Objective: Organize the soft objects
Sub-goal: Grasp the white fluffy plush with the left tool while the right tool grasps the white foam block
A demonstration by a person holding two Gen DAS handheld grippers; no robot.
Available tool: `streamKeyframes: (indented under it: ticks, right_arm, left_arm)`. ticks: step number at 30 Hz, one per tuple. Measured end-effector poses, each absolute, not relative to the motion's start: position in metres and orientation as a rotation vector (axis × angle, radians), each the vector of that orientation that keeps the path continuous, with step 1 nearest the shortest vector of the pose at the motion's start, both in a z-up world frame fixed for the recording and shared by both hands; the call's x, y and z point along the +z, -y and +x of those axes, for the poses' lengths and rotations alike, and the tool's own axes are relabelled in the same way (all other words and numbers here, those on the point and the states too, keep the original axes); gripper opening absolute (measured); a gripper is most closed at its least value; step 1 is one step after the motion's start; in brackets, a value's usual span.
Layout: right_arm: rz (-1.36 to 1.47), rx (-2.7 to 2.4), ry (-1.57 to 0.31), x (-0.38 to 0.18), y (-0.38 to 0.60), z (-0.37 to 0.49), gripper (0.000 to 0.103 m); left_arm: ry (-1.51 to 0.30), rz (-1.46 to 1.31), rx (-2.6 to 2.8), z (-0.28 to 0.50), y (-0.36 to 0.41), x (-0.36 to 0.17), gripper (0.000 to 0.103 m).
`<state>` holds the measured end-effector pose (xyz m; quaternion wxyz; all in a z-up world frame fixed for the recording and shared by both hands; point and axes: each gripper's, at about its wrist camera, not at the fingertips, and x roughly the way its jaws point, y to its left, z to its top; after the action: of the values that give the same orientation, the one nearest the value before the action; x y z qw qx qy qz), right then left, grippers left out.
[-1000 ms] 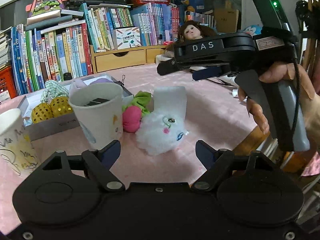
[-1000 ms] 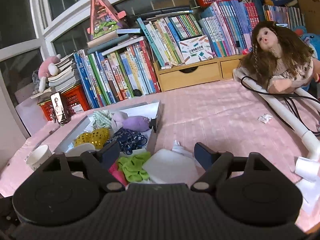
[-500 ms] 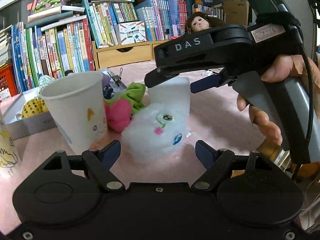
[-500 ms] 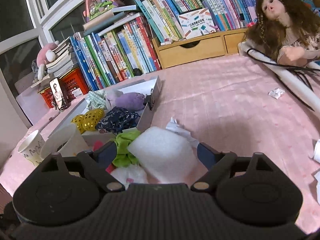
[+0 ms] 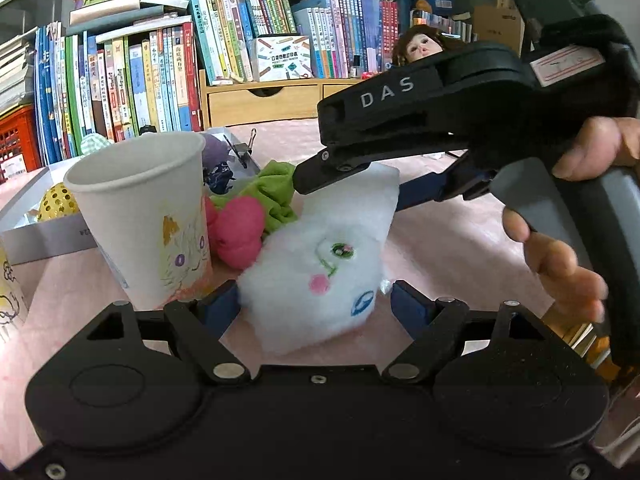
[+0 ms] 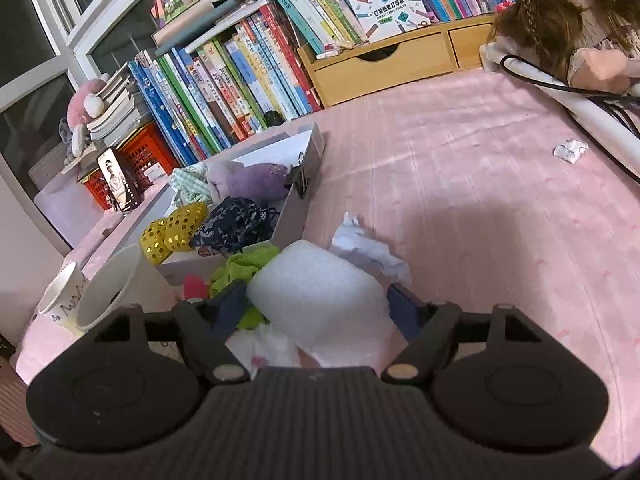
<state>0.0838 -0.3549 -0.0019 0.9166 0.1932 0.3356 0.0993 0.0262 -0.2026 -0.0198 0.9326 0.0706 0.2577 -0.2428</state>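
The pink-clothed table (image 6: 460, 184) is lying bare toward its far edge, where books (image 6: 240, 72) and a wooden drawer unit (image 6: 380, 64) are lining it; the near left corner is crowded. The left gripper (image 5: 314, 306) is pointing down at the table, its jaws standing wide on either side of the white fluffy plush toy (image 5: 316, 276), the left pad just touching the fluff, the right pad apart from it. The right gripper (image 6: 318, 300), held in a hand (image 5: 568, 248), is angling down from the right; its jaws have just been closing on the white foam block (image 6: 320, 300), and both pads are now meeting its sides. A paper cup (image 5: 148, 220), a pink soft ball (image 5: 236, 236) and a green cloth (image 5: 272, 196) are crowding the plush toy's left side. A white box (image 6: 296, 208) of soft items is sitting behind them, and crumpled paper (image 6: 368, 248) is lying just beyond the foam.
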Motion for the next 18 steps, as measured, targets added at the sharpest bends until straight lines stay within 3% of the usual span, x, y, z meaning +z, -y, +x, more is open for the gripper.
streamKeyframes:
  ticks: [11, 18]
  right_arm:
    - [0.464, 0.233, -0.734, 0.005, 0.358, 0.072, 0.075]
    - [0.477, 0.221, -0.744, 0.007, 0.359, 0.066, 0.074]
  left_arm:
    - [-0.524, 0.127, -0.502, 0.031, 0.204, -0.019, 0.08]
    - [-0.53, 0.125, -0.501, 0.035, 0.202, -0.02, 0.064]
